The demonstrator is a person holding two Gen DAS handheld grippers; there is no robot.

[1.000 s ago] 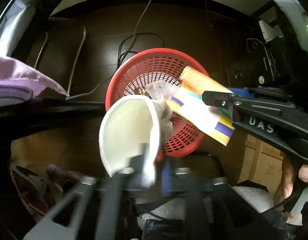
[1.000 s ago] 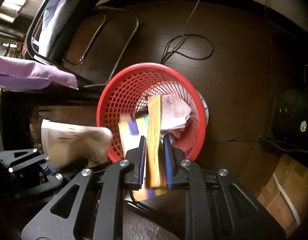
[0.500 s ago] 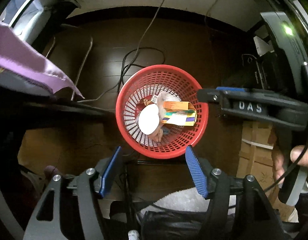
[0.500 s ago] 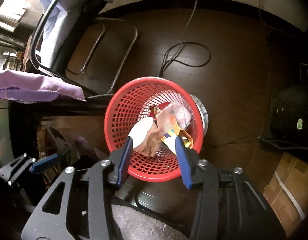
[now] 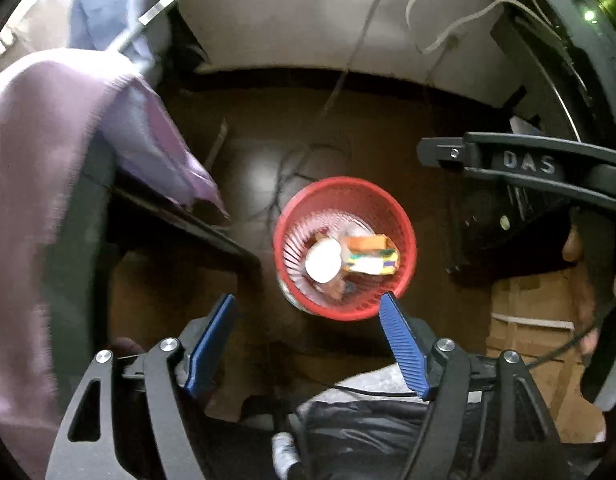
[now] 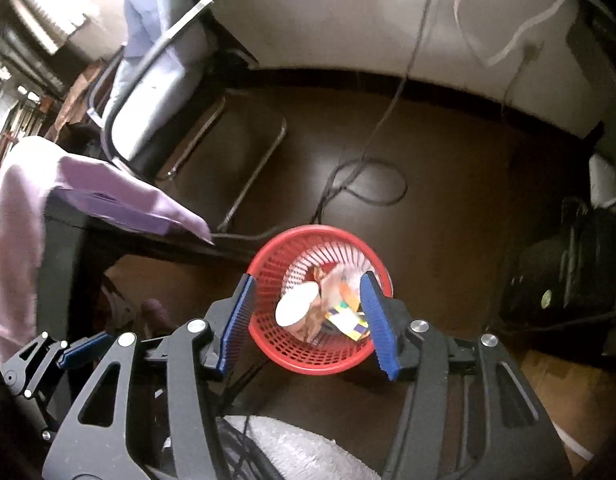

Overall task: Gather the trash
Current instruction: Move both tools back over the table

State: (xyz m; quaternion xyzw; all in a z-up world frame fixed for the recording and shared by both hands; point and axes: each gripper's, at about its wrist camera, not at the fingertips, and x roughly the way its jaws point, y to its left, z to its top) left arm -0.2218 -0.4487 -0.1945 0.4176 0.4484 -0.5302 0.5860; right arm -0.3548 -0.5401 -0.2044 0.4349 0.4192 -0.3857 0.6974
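Note:
A red mesh basket [image 5: 403, 236] stands on the dark floor; it also shows in the right wrist view [image 6: 268, 264]. Inside lie a white paper cup [image 5: 323, 261], a colourful carton [image 5: 371, 256] and crumpled wrappers; the cup [image 6: 295, 309] and the carton [image 6: 345, 320] show in the right wrist view too. My left gripper [image 5: 308, 312] is open and empty, high above the basket. My right gripper [image 6: 308, 292] is open and empty above the basket. The right gripper's arm crosses the left wrist view at the right [image 5: 527, 168].
A purple cloth [image 5: 48, 184] hangs over a dark table edge at the left [image 6: 88, 196]. A metal-framed chair [image 6: 160, 76] stands behind. Cables [image 6: 367, 184] lie on the floor. A black box [image 6: 559, 272] and cardboard [image 5: 535, 340] sit at the right.
Both grippers opened and dropped the cup and the carton into the basket, then rose higher. The basket now looks smaller and farther below.

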